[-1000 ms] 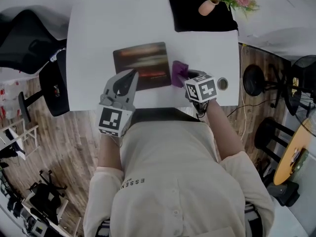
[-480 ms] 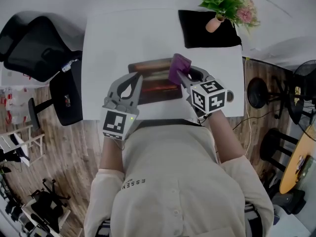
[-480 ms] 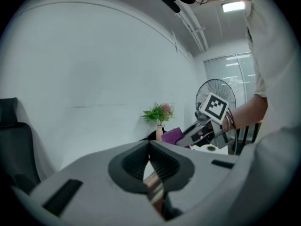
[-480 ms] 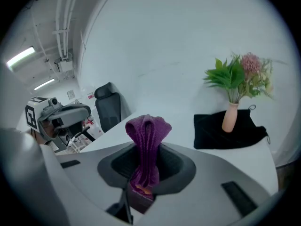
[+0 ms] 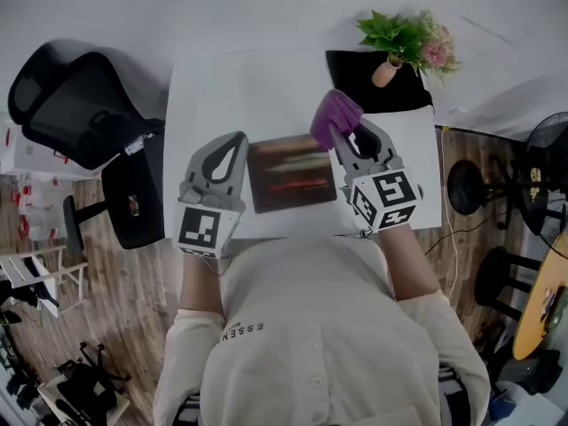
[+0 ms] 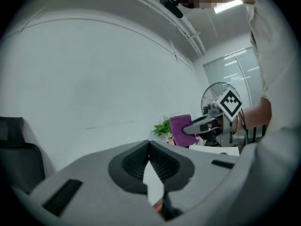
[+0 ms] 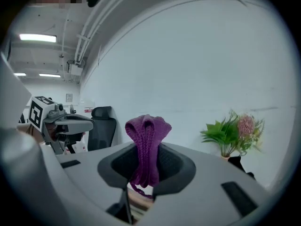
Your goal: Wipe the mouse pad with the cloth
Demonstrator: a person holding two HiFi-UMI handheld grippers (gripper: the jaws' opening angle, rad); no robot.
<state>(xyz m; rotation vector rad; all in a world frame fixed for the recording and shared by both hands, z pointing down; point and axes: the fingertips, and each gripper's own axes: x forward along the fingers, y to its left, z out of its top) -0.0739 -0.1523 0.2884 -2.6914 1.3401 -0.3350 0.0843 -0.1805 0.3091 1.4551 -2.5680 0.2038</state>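
Now my right tongs (image 5: 344,136) pinch the cloth (image 5: 334,114) above the pad (image 5: 291,174); my left tongs (image 5: 232,149), pressed together and empty, wait beside it. Wiping, I judge, is not yet done.

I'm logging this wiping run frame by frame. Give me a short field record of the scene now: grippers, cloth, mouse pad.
left gripper: fingers together, empty, beside the mouse pad's left edge
right gripper: shut on the cloth
cloth: purple, bunched, held up near the mouse pad's far right corner, seemingly off it
mouse pad: flat on the white table, between the grippers
wiping: apparently not under way
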